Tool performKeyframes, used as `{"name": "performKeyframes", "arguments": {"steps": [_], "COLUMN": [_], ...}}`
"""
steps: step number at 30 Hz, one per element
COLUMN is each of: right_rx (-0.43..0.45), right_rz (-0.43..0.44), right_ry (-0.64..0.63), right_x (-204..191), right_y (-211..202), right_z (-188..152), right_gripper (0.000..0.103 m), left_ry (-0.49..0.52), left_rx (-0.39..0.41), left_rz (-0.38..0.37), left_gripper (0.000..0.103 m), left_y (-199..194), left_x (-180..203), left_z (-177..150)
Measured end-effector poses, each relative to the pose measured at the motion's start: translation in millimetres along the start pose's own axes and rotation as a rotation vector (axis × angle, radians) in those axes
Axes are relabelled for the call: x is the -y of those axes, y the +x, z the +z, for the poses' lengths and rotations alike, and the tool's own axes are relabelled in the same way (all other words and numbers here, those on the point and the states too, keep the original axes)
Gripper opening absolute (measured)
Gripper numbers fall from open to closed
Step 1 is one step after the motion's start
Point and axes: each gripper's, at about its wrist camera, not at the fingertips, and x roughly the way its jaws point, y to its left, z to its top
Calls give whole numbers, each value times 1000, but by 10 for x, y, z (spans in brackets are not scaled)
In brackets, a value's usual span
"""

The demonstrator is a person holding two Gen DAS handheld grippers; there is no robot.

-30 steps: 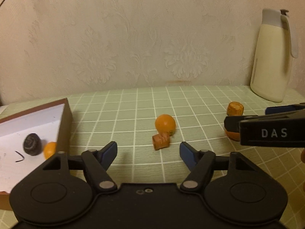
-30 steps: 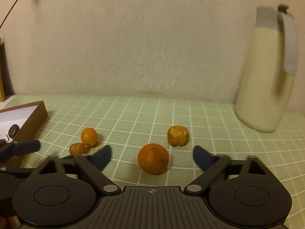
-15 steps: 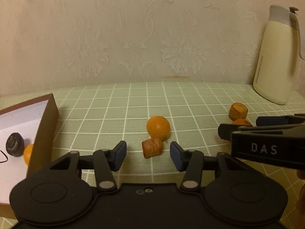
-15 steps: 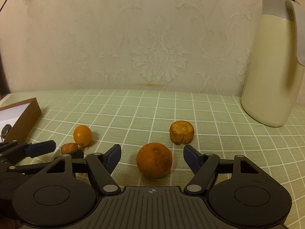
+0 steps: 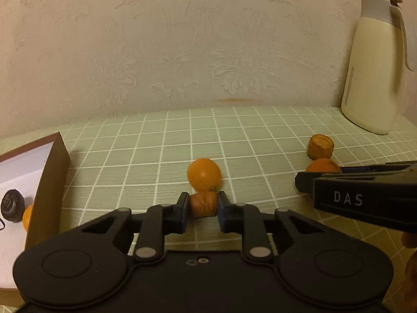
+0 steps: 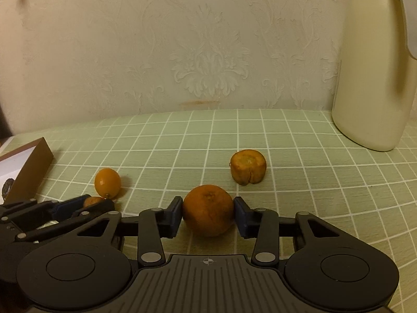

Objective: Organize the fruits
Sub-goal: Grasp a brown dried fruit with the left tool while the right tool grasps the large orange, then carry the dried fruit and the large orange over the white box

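Table under green white-gridded cloth (image 6: pixel 299 182): four orange fruits (image 6: pixel 208 210), cream plastic jug (image 6: pixel 370 73), brown open box (image 5: pixel 49 182).

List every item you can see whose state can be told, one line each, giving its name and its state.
Left hand-held gripper: shut on the small brown piece.
Right hand-held gripper: closing, pads against the orange.
Kumquat: loose on the cloth, touching the small brown piece.
Brown stub: standing free.
Box: open, fruit inside.
Jug: upright, lid on.

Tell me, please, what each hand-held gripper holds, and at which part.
The left hand-held gripper clamps the small brown fruit piece by its two sides. The right hand-held gripper is closing on the orange, pads at its widest sides.
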Motion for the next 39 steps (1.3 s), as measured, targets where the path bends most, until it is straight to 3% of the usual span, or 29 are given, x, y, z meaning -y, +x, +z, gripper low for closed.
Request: {"name": "performKeyframes", "arguments": {"steps": [10,21,39], "right_rx": [18,41,48], "right_rz": [6,30,151], "right_ry": [-15,-80,-193], "right_x": [-6,-124,-668], "right_y": [-99,-568,-1419], "right_z": [60,113,-239], "right_gripper": [42,42,42], "left_ry": [-5,27,61], "left_rx": [17,76,158], "left_rz": [-14,-51,35], "left_gripper": [13,13,13], "left_y": [-141,-795,-1870], "left_x": [-20,-19,-399], "left_z": [10,78,-168]}}
